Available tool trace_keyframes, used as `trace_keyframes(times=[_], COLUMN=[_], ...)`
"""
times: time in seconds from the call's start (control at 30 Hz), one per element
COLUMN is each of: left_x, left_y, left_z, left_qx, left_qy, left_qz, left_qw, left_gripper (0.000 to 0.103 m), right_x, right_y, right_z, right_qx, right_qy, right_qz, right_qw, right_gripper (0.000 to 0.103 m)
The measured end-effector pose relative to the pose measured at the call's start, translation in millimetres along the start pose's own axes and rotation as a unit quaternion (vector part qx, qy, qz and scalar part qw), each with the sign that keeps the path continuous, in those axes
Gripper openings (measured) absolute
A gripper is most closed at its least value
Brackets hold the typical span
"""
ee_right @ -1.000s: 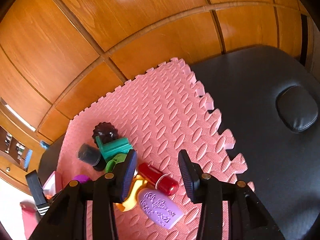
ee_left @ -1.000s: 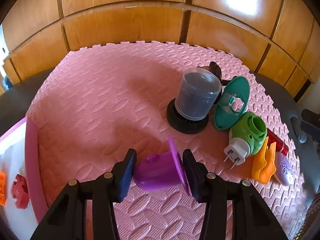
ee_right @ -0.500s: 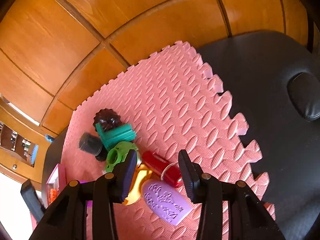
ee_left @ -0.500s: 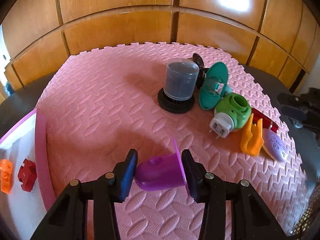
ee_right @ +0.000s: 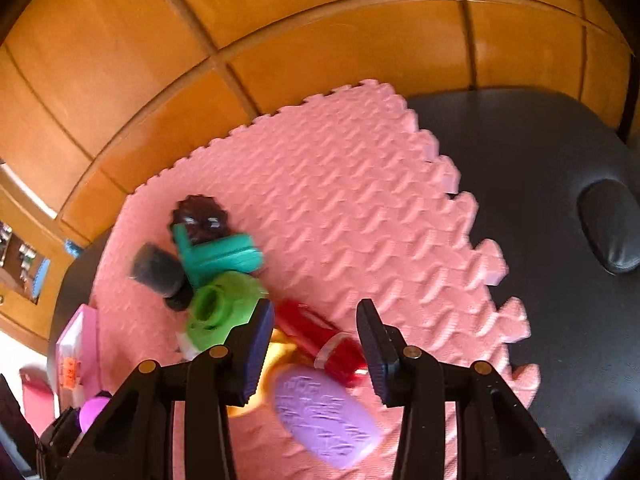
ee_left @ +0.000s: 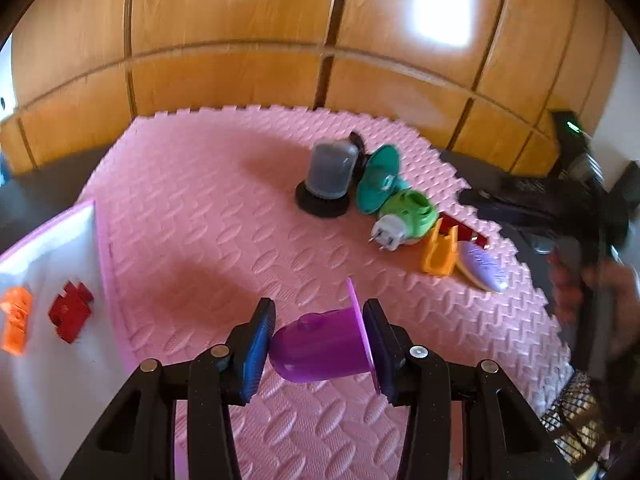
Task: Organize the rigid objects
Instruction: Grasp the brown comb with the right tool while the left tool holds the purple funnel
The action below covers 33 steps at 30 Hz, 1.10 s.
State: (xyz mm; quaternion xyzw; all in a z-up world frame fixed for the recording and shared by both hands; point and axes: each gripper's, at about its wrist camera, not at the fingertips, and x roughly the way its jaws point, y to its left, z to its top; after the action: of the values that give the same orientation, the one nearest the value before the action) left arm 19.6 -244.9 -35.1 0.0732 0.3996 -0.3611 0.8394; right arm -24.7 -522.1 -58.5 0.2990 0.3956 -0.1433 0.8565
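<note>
Left gripper (ee_left: pixel 318 350) pinches the purple cup (ee_left: pixel 320 350) end-to-end above the pink mat (ee_left: pixel 200 208) near the tray (ee_left: pixel 100 264); likely light, stiff, slick plastic, thin flange flexes, so body grip safer; right gripper (ee_right: pixel 316 346) spread over the red tube (ee_right: pixel 320 340).

Pink foam mat (ee_left: pixel 208 208) with an embossed leaf pattern; translucent purple cup (ee_left: pixel 320 350); green plug (ee_left: pixel 408 214); red tube (ee_right: pixel 324 342); lilac embossed oval (ee_right: pixel 324 416); orange clip (ee_left: pixel 440 250).
</note>
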Motion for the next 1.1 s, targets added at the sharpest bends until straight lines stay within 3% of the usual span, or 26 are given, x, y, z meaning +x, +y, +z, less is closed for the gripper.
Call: trace_keyframes(times=[0.1, 0.23, 0.5, 0.67, 0.87, 1.1], left_x=[-14, -28, -34, -31, -29, -32], left_y=[0, 2, 13, 19, 23, 25], left_z=[1, 1, -5, -5, -5, -4], left_qx=[0.005, 0.004, -0.008, -0.021, -0.028, -0.028], left_qy=[-0.016, -0.030, -0.029, -0.022, -0.019, -0.023], left_qz=[-0.013, -0.025, -0.035, -0.034, -0.033, -0.023], left_qw=[0.9998, 0.9992, 0.9989, 0.9989, 0.9989, 0.9991], left_gripper=[0.046, 0.046, 0.046, 0.046, 0.046, 0.046], right_x=[0, 12, 81, 120, 118, 96], right_y=[29, 66, 111, 127, 123, 91], right_z=[23, 54, 83, 76, 73, 78], right_qx=[-0.013, -0.045, -0.098, -0.166, -0.174, -0.104], right_qy=[-0.007, -0.003, 0.083, 0.141, 0.132, 0.086], right_qz=[0.023, 0.027, -0.007, -0.054, -0.034, -0.031], right_qw=[1.000, 0.999, 0.992, 0.975, 0.975, 0.990], right_gripper=[0.043, 0.054, 0.054, 0.055, 0.053, 0.052])
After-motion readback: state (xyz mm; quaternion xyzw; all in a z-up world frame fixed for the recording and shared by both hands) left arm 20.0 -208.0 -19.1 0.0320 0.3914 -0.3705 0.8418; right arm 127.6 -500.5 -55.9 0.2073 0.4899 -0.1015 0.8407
